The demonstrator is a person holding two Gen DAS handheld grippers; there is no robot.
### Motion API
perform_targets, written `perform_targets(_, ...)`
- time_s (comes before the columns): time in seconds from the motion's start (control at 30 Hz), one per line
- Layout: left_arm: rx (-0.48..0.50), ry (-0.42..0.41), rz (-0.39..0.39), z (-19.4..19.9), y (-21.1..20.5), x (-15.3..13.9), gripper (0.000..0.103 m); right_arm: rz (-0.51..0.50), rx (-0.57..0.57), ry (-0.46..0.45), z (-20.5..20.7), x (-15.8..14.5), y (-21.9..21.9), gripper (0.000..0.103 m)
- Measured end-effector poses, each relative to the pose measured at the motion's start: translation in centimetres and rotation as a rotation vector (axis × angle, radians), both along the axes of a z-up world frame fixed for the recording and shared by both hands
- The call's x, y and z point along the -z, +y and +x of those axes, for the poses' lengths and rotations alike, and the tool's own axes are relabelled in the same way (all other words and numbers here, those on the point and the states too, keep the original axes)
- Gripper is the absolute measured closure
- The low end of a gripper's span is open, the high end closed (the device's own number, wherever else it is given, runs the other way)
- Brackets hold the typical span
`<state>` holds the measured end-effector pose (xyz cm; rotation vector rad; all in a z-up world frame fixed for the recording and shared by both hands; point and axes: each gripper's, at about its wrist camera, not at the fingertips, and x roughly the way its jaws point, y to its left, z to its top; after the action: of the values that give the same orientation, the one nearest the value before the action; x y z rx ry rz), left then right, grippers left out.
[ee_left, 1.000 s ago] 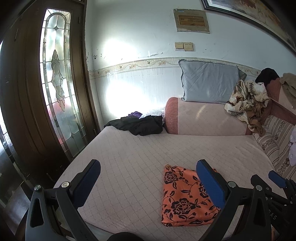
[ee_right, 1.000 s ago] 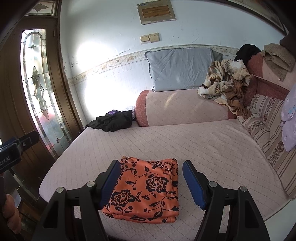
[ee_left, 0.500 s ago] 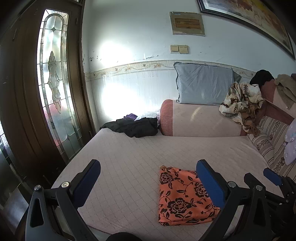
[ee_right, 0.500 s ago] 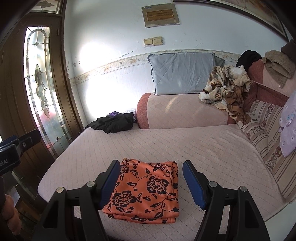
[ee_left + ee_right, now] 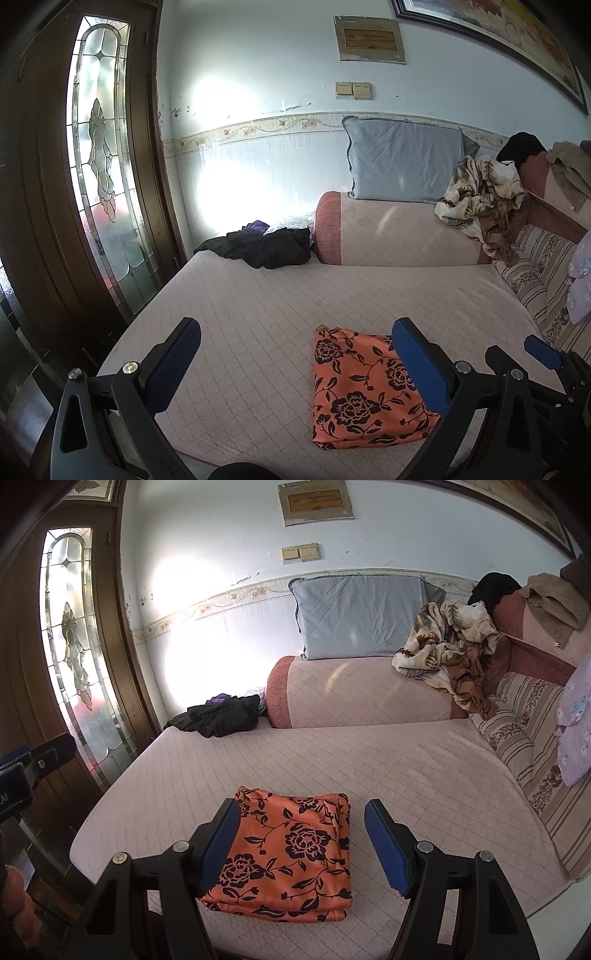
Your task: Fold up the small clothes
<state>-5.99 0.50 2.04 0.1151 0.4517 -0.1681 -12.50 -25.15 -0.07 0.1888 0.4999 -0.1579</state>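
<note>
- Left wrist view: the left gripper [image 5: 295, 354] is hovering with its jaws spread wide and nothing between them. The orange floral garment [image 5: 364, 387] is lying as a neat folded square on the near part of the pink bed cover [image 5: 277, 302], just right of centre; the right pad is passing in front of its edge, though contact cannot be told.
- Right wrist view: the right gripper [image 5: 301, 843] is standing open and empty, its pads framing the folded garment [image 5: 291, 853] from above without pinching it.
- Judging by this, one piece is looking finished. A dark clothes heap [image 5: 221, 716] is waiting unfolded at the far left, probably next.
</note>
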Motion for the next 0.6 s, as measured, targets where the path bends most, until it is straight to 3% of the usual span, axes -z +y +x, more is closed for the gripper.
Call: perform_targets(0.6, 0.007, 0.061, -0.011, 3.2, -0.7, 1.5, 0.000, 0.014, -0.015, 0.040, 3.1, 1.5, -0.3, 0.030)
